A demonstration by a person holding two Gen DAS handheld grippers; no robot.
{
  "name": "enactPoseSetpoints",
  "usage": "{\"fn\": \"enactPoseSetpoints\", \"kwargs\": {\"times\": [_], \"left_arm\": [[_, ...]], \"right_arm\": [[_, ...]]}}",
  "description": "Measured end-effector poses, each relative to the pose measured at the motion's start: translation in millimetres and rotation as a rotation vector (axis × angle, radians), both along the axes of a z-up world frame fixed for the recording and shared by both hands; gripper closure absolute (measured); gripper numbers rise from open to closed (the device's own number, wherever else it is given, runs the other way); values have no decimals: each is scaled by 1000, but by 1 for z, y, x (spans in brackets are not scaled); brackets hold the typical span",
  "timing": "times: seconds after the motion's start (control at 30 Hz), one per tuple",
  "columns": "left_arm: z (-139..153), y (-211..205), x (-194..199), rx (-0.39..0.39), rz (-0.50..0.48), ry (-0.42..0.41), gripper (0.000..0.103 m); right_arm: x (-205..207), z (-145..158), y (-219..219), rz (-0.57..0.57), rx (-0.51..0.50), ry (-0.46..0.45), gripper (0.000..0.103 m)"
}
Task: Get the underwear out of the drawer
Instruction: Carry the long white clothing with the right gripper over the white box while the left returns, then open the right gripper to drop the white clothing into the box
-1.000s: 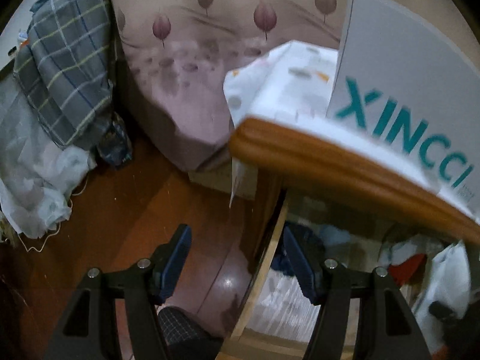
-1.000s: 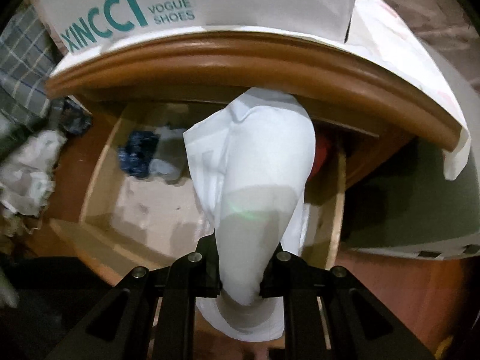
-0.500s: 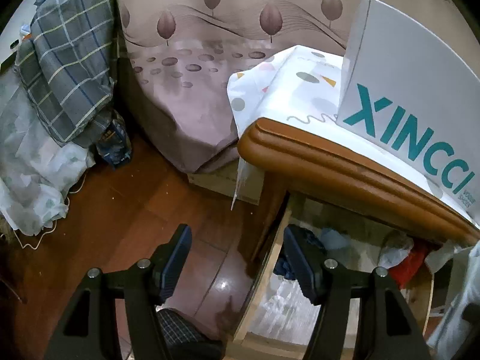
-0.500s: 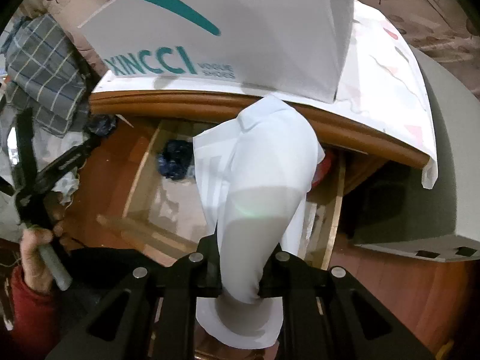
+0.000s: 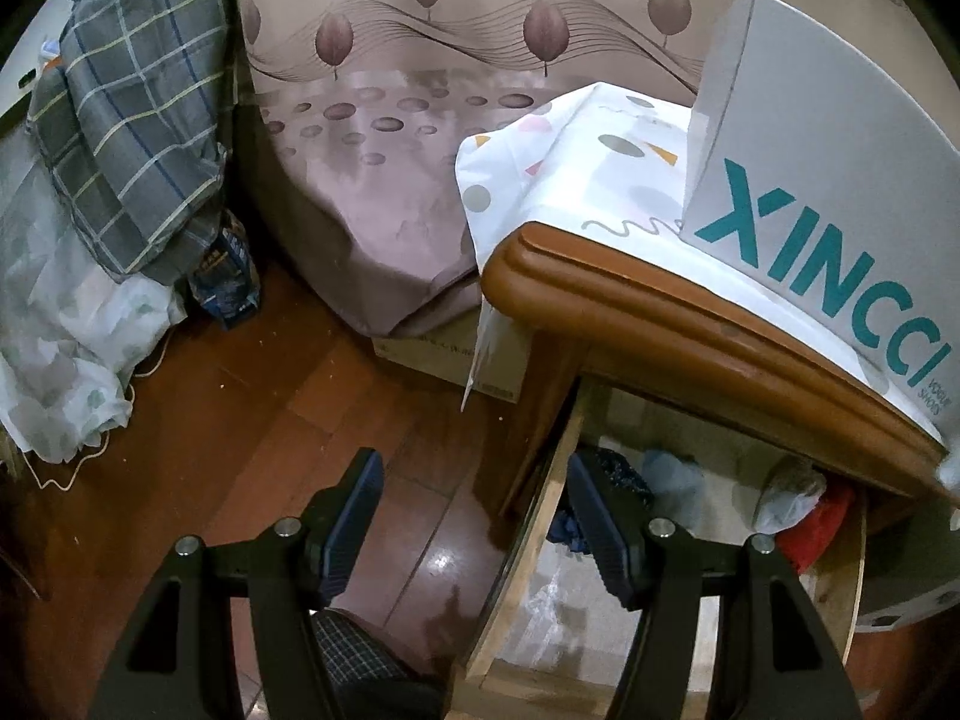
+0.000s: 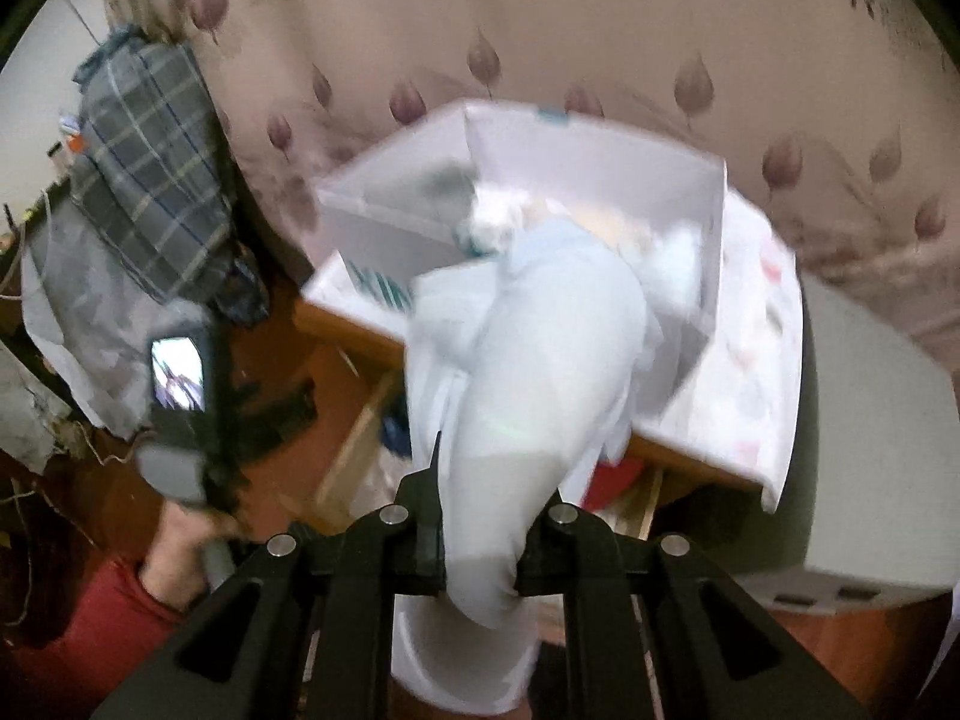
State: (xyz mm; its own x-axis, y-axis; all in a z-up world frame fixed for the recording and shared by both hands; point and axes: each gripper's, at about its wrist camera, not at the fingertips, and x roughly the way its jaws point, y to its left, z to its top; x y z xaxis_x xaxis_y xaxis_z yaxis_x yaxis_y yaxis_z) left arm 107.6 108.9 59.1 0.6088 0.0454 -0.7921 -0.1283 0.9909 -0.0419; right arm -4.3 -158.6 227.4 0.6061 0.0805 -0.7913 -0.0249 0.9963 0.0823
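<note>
My right gripper (image 6: 479, 546) is shut on a piece of white underwear (image 6: 540, 372), which hangs bunched between the fingers, high above the open wooden drawer (image 6: 354, 438). The picture is blurred by motion. In the left wrist view the drawer (image 5: 528, 546) stands open under the wooden table top (image 5: 690, 336); dark blue (image 5: 618, 474), pale blue (image 5: 672, 474) and red (image 5: 822, 522) clothes lie at its back. My left gripper (image 5: 471, 516) is open and holds nothing, straddling the drawer's left side wall. It also shows at the left of the right wrist view (image 6: 198, 396), held by a hand in a red sleeve.
An open white shoe box (image 6: 540, 204) marked XINCCI (image 5: 828, 228) stands on a patterned cloth (image 5: 570, 156) on the table top. A leaf-patterned curtain (image 5: 420, 120) hangs behind. Checked fabric (image 5: 132, 138) and white bags (image 5: 66, 360) lie left on the wooden floor (image 5: 252, 420). A grey cabinet (image 6: 864, 450) stands at right.
My right gripper has risen with the white underwear from inside the drawer to above the table top, so the shoe box's inside now shows. The left gripper has stayed put.
</note>
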Motion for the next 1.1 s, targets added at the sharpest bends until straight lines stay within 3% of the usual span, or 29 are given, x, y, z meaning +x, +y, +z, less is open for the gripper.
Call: {"fn": "enactPoseSetpoints", "kwargs": {"times": [0.23, 0.5, 0.63, 0.87, 0.93, 1.0, 1.07, 1.1], "left_arm": [[-4, 1, 2, -8, 0, 15, 38], [-5, -1, 2, -3, -4, 10, 38], [-5, -4, 3, 11, -15, 9, 38], [-8, -8, 7, 9, -25, 26, 38], [-8, -10, 8, 11, -31, 28, 38], [-8, -12, 8, 19, -38, 27, 38], [-8, -13, 8, 21, -46, 25, 38], [-8, -14, 8, 22, -48, 22, 38]], "right_arm": [[48, 64, 4, -19, -95, -126, 91], [116, 88, -7, -74, -161, -174, 91], [157, 63, -17, -85, -192, -104, 90], [195, -6, -38, -90, -133, 50, 87], [200, -22, -39, -75, -105, 76, 79], [203, -34, -38, -56, -90, 100, 65], [206, -42, -35, -58, -101, 119, 63], [205, -43, -34, -59, -109, 111, 56]]}}
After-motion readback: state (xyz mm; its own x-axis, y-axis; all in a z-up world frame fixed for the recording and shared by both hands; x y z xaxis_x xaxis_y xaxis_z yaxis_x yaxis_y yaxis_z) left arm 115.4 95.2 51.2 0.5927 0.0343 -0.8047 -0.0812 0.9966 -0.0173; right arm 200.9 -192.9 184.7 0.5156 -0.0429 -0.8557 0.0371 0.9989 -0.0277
